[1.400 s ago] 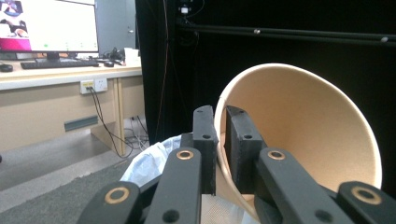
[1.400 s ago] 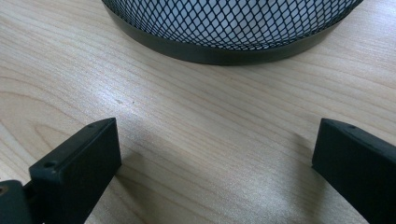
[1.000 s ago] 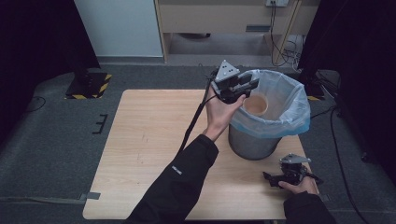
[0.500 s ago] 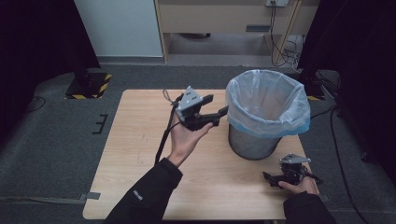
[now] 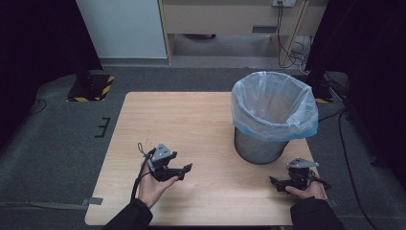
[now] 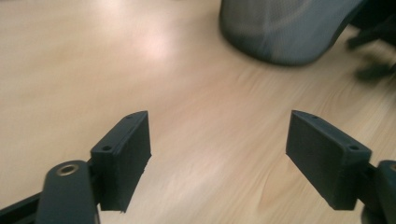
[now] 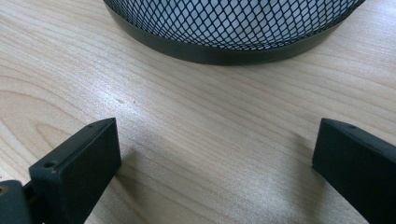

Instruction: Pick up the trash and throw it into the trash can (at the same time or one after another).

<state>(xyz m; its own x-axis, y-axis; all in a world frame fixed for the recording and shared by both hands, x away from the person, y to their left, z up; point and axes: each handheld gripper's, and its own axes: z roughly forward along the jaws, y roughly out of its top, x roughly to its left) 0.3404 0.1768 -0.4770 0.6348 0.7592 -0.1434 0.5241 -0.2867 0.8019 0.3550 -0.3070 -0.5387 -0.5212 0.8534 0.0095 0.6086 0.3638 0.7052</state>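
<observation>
A black mesh waste bin [image 5: 258,148] lined with a pale blue bag [image 5: 274,103] stands at the table's right side. My left gripper [image 5: 186,171] hovers low over the front left of the wooden table [image 5: 191,120], pointing right toward the bin. Its jaws have just been opening and stand wide apart, with nothing between them. In the left gripper view the left gripper [image 6: 219,128] faces bare wood, with the bin's base [image 6: 289,32] ahead. My right gripper [image 5: 275,182] rests at the front right corner, open and empty. In the right gripper view the right gripper [image 7: 215,135] faces the mesh bin [image 7: 233,23].
Cables trail from both grippers off the table's front edge. Bare wood stretches across the table's middle and back left. Grey carpet surrounds the table, with a cabinet and wires at the back wall.
My left hand has come away from the bin's rim, moving down and to the front left of the table, and its jaws have opened wider. The right hand has stayed still.
</observation>
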